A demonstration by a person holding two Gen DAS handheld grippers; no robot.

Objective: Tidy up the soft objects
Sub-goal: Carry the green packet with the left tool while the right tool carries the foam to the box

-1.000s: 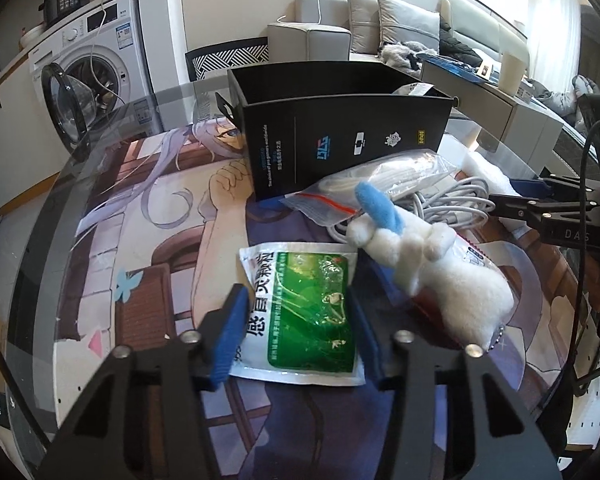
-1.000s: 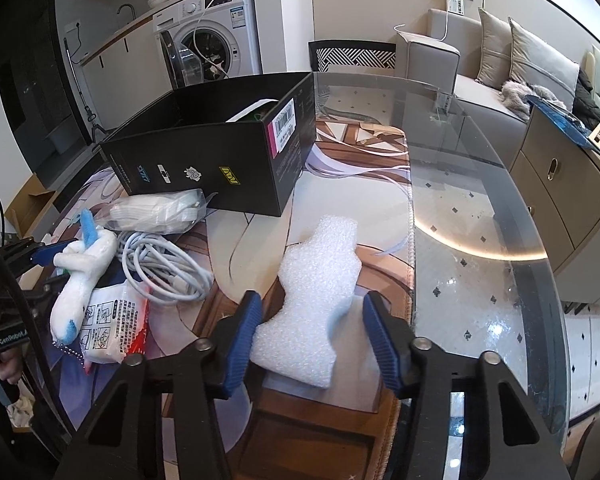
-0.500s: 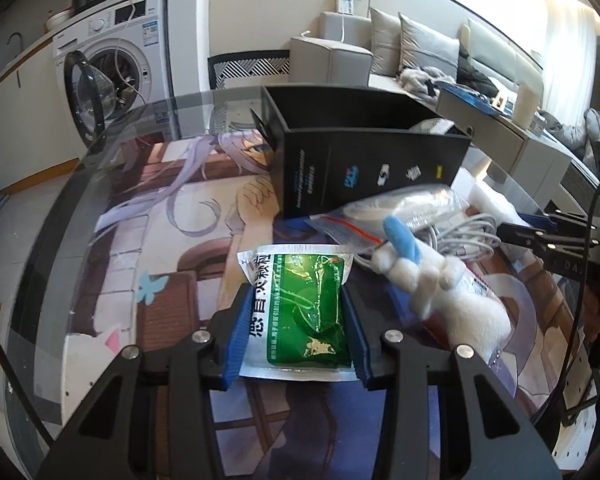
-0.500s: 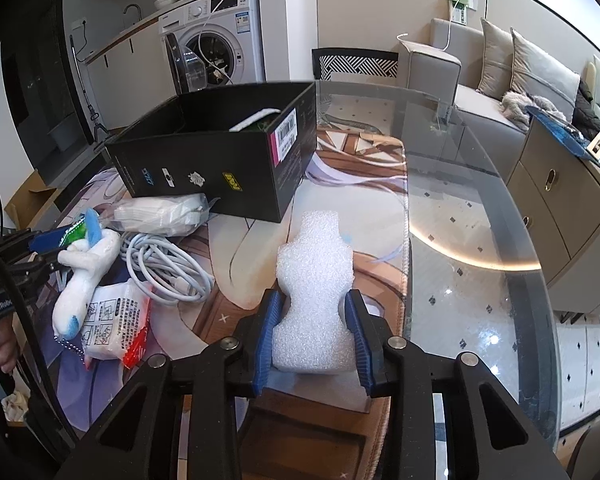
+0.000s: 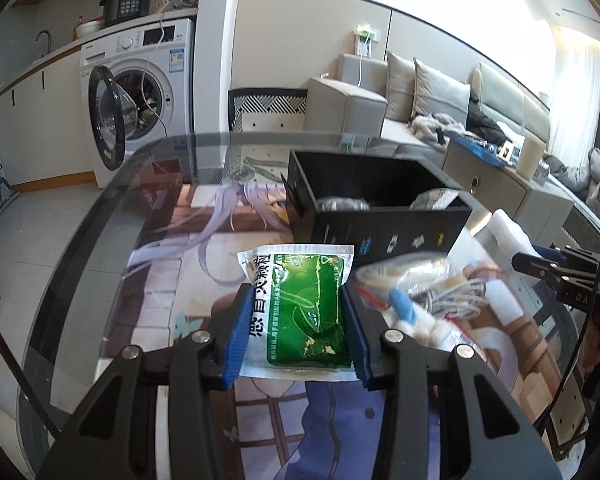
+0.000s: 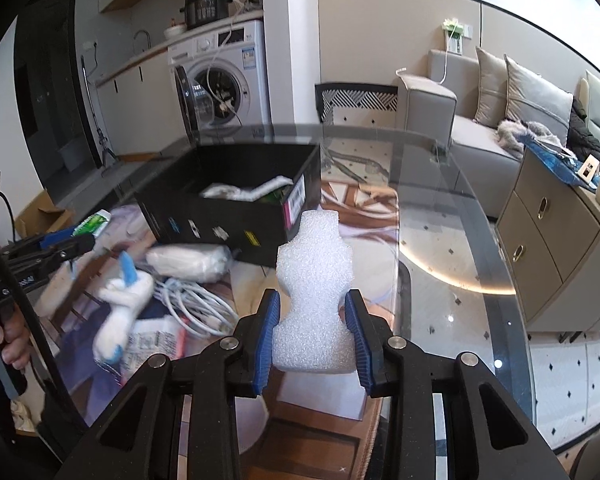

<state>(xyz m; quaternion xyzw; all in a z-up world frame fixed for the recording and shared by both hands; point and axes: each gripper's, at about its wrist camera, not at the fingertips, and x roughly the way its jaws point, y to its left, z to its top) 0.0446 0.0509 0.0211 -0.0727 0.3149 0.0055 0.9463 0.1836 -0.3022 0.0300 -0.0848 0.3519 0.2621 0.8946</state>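
Your left gripper (image 5: 296, 334) points forward and down, its blue pads (image 5: 239, 340) pressed against both long edges of the green sachet (image 5: 306, 312) — jaws closed on it, the black fingers angled in from the lower corners. Your right gripper (image 6: 311, 340) is pitched down too, its blue pads (image 6: 269, 338) clamped on the narrow waist of the white foam piece (image 6: 314, 296), which stands upright between them. In the right wrist view your left hand (image 6: 4, 338) shows at the left edge, fingers curled round the handle — the left gripper's black fingers reach out from it across the frame.
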